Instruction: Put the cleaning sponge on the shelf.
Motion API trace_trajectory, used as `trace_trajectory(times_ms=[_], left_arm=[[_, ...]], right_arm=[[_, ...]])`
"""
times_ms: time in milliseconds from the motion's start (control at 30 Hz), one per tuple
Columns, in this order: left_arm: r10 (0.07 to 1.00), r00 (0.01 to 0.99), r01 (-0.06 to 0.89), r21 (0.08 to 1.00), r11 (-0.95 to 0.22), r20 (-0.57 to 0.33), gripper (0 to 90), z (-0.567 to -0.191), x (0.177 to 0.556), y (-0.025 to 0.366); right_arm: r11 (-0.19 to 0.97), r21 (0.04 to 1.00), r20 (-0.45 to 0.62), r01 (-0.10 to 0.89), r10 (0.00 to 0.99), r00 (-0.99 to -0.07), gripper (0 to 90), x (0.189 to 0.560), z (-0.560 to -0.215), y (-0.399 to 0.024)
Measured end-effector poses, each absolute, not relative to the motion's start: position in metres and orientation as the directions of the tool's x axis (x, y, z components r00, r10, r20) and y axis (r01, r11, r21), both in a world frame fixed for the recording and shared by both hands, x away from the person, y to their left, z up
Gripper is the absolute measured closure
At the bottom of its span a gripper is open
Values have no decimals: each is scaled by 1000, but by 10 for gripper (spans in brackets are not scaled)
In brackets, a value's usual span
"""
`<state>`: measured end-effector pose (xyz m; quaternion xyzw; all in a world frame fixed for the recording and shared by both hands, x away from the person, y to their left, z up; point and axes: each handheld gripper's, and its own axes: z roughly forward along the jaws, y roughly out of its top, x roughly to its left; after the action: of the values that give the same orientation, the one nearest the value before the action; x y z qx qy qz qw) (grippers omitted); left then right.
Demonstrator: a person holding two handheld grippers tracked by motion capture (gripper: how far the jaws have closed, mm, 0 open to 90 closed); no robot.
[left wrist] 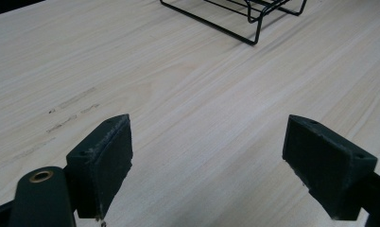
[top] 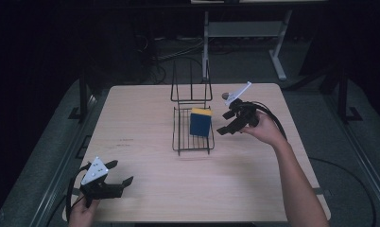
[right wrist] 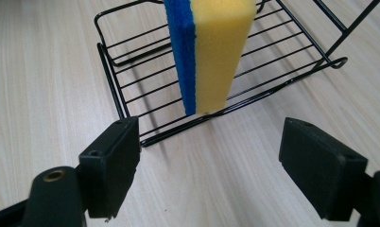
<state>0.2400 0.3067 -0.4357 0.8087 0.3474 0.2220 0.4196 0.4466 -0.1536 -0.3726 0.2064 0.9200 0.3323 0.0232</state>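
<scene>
A blue and yellow sponge [top: 200, 123] stands on edge in a black wire rack [top: 193, 150] at the middle of the wooden table [top: 145, 118]. My right gripper [top: 223, 123] hovers just right of the rack, open, its jaws pointing at the sponge and holding nothing. In the right gripper view the sponge [right wrist: 211, 52] rises beyond the open jaws [right wrist: 209, 161], resting on the rack [right wrist: 131, 80] wires. My left gripper [top: 123, 171] sits low near the table's front left corner, open and empty. In the left gripper view its wide jaws [left wrist: 207, 156] frame bare wood, with a corner of the rack [left wrist: 254, 28] far ahead.
The rack's upright wire back [top: 191, 85] rises at its far end. A white desk frame [top: 278, 56] stands on the dark floor behind the table. The table's front edge [top: 202, 220] lies close to the left hand. Cables trail from both grippers.
</scene>
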Motion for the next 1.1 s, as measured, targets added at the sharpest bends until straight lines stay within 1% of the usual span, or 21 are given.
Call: trace_trajectory(times_ms=[1100], left_arm=[[742,667,372,832,-412,70,162,-436,239,303]], right_arm=[[687,597,108,414,442,-890,204,425,-382,-187]])
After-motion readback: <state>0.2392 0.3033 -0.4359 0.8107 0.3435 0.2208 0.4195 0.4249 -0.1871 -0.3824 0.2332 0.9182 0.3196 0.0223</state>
